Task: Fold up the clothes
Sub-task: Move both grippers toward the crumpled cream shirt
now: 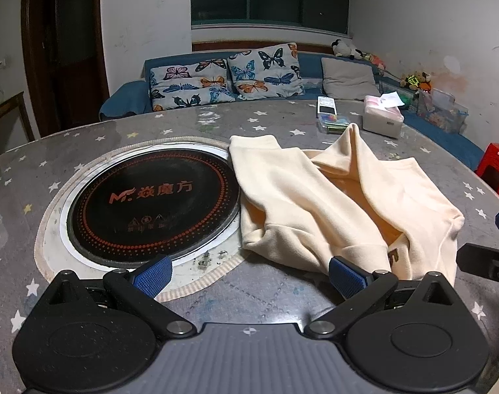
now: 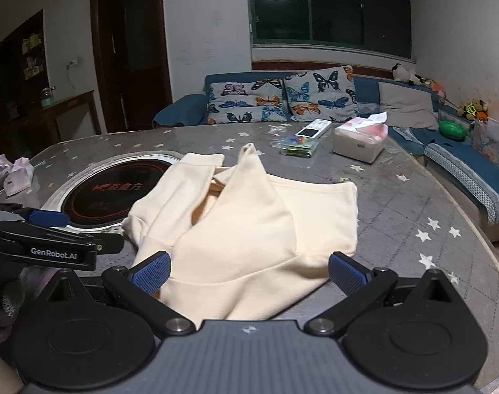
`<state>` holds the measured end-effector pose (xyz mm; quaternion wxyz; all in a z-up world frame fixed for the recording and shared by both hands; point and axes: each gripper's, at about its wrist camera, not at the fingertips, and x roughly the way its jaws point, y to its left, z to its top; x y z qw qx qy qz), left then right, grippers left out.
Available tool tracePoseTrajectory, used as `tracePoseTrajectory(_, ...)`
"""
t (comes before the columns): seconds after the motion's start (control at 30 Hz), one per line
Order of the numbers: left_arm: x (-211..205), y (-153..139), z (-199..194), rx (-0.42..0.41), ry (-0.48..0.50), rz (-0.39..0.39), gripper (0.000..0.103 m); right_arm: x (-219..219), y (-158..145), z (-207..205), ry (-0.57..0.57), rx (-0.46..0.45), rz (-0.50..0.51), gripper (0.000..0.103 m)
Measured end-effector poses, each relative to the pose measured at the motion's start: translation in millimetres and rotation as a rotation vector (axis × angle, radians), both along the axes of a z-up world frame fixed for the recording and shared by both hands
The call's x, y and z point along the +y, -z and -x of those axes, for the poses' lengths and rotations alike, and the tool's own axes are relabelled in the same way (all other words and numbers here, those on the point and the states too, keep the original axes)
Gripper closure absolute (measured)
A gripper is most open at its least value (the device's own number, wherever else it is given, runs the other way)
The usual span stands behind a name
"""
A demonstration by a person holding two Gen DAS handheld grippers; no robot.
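A cream sweatshirt (image 1: 321,203) lies on the grey star-print table, its sleeves crossed over the body; it also shows in the right wrist view (image 2: 249,229). My left gripper (image 1: 251,274) is open and empty, hovering near the garment's near left hem, right of the cooktop. My right gripper (image 2: 249,272) is open and empty, its jaws spread either side of the garment's near edge. The left gripper shows at the left edge of the right wrist view (image 2: 49,229), and part of the right gripper shows at the right edge of the left wrist view (image 1: 492,256).
A round black induction cooktop (image 1: 150,203) is set into the table left of the garment. A tissue box (image 1: 382,116), a remote (image 1: 326,106) and a small clear box (image 2: 298,146) sit at the table's far side. A blue sofa with butterfly cushions (image 1: 223,78) stands behind. A red stool (image 1: 494,170) is at the right.
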<state>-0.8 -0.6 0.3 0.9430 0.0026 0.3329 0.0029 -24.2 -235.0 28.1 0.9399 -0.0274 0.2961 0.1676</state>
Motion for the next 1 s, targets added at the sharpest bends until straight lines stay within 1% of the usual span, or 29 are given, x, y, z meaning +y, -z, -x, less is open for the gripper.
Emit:
tracePoseTrajectory(0.37, -4.7, -2.2, 5.9, -0.004, 0.014, 0.014, 0.0, 13.0, -3.5, -1.7, 0.0, 0.017, 0.016, 0.0)
tracePoseTrajectory(0.43, -0.2, -4.7, 3.4, 0.002, 0.019, 0.028, 0.0, 15.4, -4.2, -2.0, 0.001, 0.02, 0.019, 0.0)
tracePoseTrajectory(0.7, -3.1, -6.4, 3.0, 0.019, 0.019, 0.036, 0.0, 18.7, -4.6, -3.2, -0.008, 0.034, 0.024, 0.0)
tracePoseTrajectory(1.0, -2.2, -7.1, 3.5, 0.044, -0.003, 0.03, 0.0, 19.5, 1.7, -2.0, -0.015, 0.061, 0.031, 0.0)
